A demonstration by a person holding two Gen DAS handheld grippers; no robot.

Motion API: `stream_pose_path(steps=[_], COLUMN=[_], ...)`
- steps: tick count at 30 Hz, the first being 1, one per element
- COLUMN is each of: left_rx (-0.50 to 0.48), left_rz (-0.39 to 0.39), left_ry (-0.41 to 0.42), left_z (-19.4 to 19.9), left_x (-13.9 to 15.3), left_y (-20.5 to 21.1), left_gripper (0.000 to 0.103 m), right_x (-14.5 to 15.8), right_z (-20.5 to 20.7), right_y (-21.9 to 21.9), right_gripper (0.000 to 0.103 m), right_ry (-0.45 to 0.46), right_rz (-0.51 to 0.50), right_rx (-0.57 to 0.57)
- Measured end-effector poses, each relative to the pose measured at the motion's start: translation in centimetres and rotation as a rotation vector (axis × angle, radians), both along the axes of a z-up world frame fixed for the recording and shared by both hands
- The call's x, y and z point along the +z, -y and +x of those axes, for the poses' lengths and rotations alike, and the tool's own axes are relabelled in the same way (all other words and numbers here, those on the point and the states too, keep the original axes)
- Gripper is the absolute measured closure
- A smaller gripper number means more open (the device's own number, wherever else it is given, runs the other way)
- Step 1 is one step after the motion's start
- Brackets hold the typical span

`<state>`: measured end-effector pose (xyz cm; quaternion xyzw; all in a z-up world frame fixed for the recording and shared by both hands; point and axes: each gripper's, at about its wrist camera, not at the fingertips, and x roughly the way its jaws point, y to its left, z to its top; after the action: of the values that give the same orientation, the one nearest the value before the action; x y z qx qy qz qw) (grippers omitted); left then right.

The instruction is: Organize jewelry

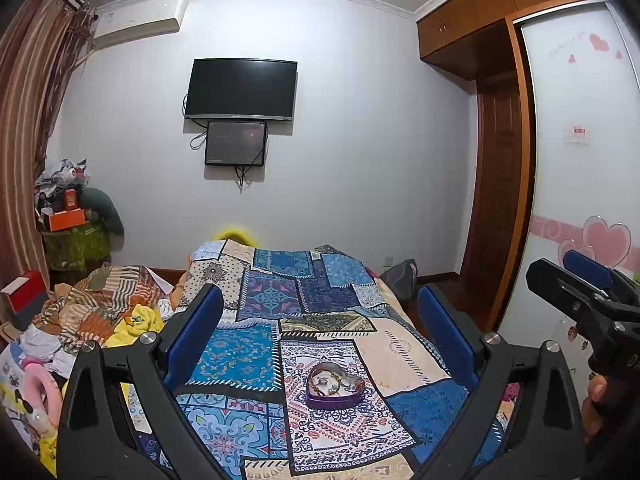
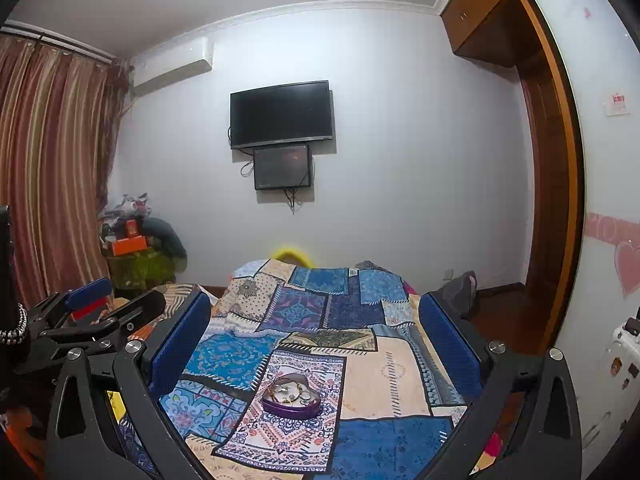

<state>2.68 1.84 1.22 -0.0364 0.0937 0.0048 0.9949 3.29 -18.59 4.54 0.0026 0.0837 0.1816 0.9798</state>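
Observation:
A purple heart-shaped box (image 1: 335,390) with several pieces of jewelry inside sits on the patchwork bedspread (image 1: 256,352). It also shows in the right wrist view (image 2: 292,399). My left gripper (image 1: 320,320) is open and empty, held above and short of the box. My right gripper (image 2: 316,324) is open and empty, also above and short of the box. The right gripper shows at the right edge of the left wrist view (image 1: 588,284). The left gripper shows at the left of the right wrist view (image 2: 104,308).
A bed with the patchwork bedspread (image 2: 392,364) fills the middle. Piled clothes and toys (image 1: 100,320) lie to its left. A wardrobe (image 1: 576,152) stands on the right. A TV (image 1: 241,89) hangs on the far wall. A suitcase (image 2: 616,360) stands at the right.

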Motion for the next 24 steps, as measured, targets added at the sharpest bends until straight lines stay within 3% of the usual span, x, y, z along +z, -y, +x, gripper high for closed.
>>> stream_pose_path(steps=[24], left_rx=[-0.011], left_rz=[-0.012], left_ry=[-0.022], left_z=[0.56], left_x=[-0.62], left_y=[-0.16], left_gripper=[0.004], right_x=[0.14], right_z=[0.62], right_y=[-0.33], right_gripper=[0.0], right_ry=[-0.016], right_rz=[0.005], right_rx=[-0.01])
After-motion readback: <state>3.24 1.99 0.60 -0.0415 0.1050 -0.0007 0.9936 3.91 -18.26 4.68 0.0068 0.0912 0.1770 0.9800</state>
